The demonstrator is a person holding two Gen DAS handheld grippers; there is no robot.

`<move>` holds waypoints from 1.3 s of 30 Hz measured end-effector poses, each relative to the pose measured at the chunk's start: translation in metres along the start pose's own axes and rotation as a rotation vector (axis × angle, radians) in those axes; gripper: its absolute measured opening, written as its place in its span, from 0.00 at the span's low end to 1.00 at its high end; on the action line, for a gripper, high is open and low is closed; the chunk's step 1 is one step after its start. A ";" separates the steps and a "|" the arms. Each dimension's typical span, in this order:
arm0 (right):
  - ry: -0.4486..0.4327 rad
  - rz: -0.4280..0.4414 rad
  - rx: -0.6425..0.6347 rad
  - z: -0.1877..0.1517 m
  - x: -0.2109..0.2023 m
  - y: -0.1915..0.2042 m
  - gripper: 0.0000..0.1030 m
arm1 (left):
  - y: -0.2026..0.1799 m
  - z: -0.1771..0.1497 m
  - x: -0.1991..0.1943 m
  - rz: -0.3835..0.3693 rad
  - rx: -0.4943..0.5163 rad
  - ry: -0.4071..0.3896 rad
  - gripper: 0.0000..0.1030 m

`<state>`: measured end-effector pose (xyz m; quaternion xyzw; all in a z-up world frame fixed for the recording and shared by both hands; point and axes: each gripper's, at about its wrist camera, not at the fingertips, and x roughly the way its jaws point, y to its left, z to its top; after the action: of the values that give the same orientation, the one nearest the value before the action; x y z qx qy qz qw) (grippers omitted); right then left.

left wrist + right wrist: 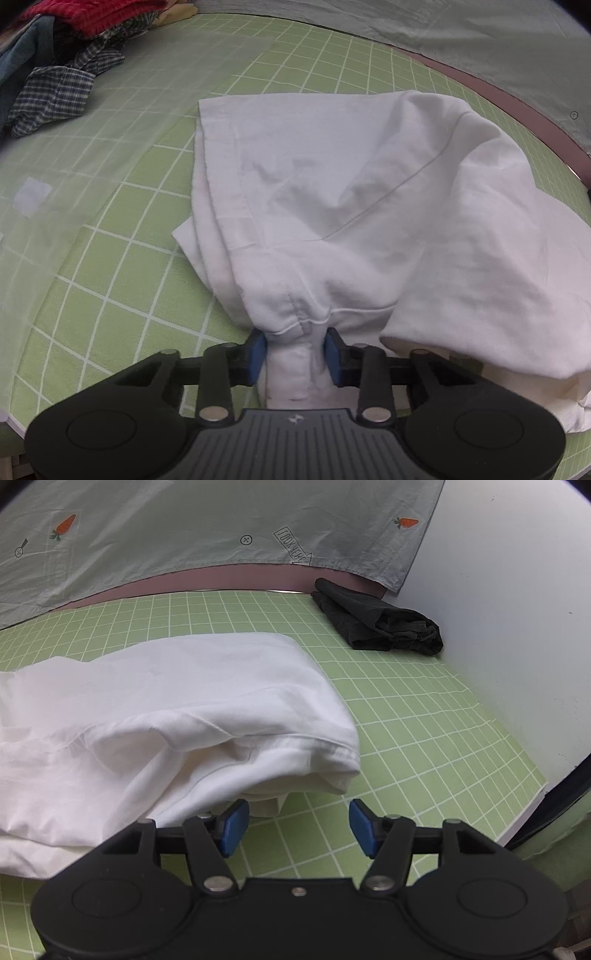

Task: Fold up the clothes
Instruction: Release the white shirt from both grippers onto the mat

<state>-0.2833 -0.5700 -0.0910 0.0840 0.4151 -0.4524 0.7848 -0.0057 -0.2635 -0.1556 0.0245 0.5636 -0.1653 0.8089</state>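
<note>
Two grippers worked a white T-shirt (354,192) lying on the green grid mat (122,280): the left gripper (295,356) pinched its bunched hem, the right gripper (297,827) gaped empty beside it.

The grey sheet (207,535) along the desk's far edge is showing an arrow label reading roughly "ПООХЧЕКС" (letters uncertain)

Both the left gripper (294,356) and right gripper (297,827) are black, with blue-padded fingers (233,826) and silver pivot screws.
</note>
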 end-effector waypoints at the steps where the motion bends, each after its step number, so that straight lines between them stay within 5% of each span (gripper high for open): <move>1: 0.001 -0.011 0.005 -0.001 -0.001 0.002 0.59 | 0.001 0.002 -0.002 0.007 0.002 -0.010 0.21; 5: 0.000 -0.012 0.018 0.002 -0.006 0.011 0.59 | 0.021 0.027 -0.009 0.148 0.036 -0.106 0.19; 9: -0.012 -0.020 -0.007 0.008 -0.013 0.022 0.59 | 0.069 0.064 -0.011 0.294 -0.035 -0.185 0.17; 12: 0.002 -0.010 0.018 0.011 -0.015 0.022 0.59 | 0.093 0.081 -0.020 0.242 -0.120 -0.192 0.19; 20: 0.062 -0.047 0.140 0.009 -0.021 -0.017 0.59 | 0.075 0.077 -0.034 0.210 -0.146 -0.185 0.34; 27: -0.004 -0.081 0.242 0.041 -0.013 -0.057 0.59 | 0.056 0.085 -0.067 0.196 -0.164 -0.283 0.52; 31: -0.030 -0.029 0.266 0.067 0.012 -0.065 0.58 | 0.036 0.093 -0.076 0.160 -0.143 -0.322 0.65; 39: 0.005 0.057 0.212 0.122 0.088 -0.051 0.55 | -0.040 0.112 -0.024 0.111 -0.058 -0.221 0.74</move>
<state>-0.2305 -0.7178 -0.0646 0.1795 0.3646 -0.4709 0.7830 0.0761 -0.3204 -0.0870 0.0140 0.4734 -0.1059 0.8744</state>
